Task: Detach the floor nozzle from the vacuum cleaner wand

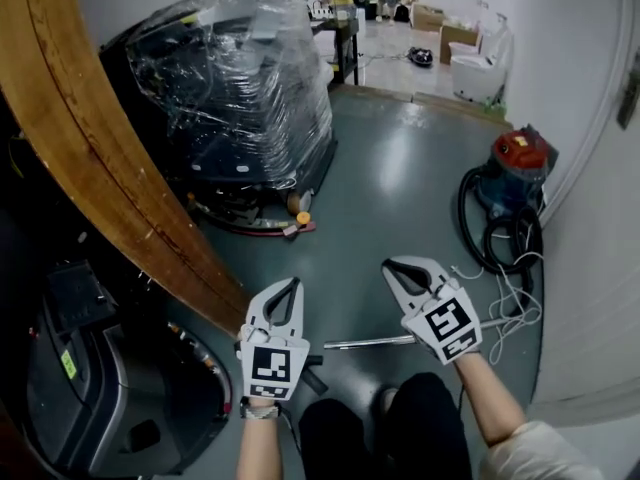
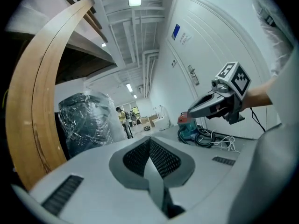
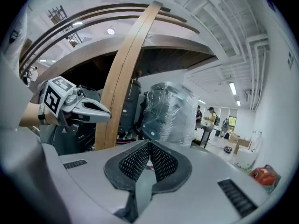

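Grey floor, the wand lying ungripped.
Left gripper and right gripper are pressed together, empty; next, probably lower to the wand.

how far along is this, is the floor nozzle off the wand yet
Done: nothing I can confirm. The wand lies on the floor, one end hidden behind the left hand-held gripper, and no nozzle shows clearly. In hand: nothing; it and the right hand-held gripper are both shut and empty, held above the floor. Left: probably the whole detaching, unless it happened out of sight.
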A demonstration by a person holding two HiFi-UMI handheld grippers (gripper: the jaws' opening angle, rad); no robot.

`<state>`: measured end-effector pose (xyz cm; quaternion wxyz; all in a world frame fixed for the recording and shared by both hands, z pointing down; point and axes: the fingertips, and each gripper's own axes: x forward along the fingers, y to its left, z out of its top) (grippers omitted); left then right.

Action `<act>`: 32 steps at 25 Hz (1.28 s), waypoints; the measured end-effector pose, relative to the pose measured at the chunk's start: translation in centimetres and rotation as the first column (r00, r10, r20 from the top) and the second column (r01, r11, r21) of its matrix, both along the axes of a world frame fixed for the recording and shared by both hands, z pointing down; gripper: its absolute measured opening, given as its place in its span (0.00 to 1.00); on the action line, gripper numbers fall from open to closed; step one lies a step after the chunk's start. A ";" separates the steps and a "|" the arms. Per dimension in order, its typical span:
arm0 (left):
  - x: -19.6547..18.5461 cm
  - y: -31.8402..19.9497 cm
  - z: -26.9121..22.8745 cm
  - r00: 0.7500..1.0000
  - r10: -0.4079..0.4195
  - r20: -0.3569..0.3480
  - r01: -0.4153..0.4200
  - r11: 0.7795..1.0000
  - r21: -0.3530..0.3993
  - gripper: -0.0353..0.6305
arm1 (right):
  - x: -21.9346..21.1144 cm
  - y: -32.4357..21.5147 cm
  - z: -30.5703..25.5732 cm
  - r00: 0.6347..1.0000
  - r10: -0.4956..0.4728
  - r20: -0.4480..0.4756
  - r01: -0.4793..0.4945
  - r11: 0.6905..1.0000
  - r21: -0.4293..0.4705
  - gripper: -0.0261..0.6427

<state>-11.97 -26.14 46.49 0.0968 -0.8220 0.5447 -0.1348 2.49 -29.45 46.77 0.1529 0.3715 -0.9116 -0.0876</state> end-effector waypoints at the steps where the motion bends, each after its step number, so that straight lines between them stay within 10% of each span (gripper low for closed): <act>1: 0.4 -0.1 -1.7 1.000 0.005 -0.002 -0.005 1.000 0.005 0.06 | 0.2 0.0 -1.8 1.000 0.007 -0.018 -0.007 1.000 0.024 0.09; 20: 0.6 1.1 -42.6 0.999 -0.004 -0.054 0.006 0.999 0.046 0.06 | -0.4 2.1 -43.6 0.996 -0.041 0.081 0.034 0.996 0.087 0.09; 32: 0.5 8.9 -53.1 0.998 0.013 -0.066 -0.009 0.998 0.057 0.06 | -0.5 10.6 -55.1 0.996 -0.019 0.088 0.010 0.995 0.095 0.09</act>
